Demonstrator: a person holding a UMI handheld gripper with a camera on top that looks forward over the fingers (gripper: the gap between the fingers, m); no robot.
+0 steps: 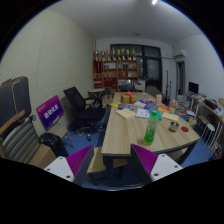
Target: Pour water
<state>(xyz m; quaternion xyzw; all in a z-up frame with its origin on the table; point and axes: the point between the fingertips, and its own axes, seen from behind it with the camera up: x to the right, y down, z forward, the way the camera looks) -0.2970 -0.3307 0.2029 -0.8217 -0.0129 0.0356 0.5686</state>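
Observation:
A green bottle [151,129] stands upright on a long wooden table [125,138], well beyond my fingers and right of centre. My gripper [112,164] is open, with nothing between its two fingers. The magenta pads [80,160] show on the inner faces of the fingers, low in the gripper view. A small cup-like thing [174,127] sits on the table right of the bottle. I cannot tell what other small items on the table are.
The table carries several small objects along its length. Black office chairs [84,110] stand to the left, near a purple sign [50,112]. A shelf with colourful items [118,68] lines the far wall. Desks with monitors [196,95] stand at the right.

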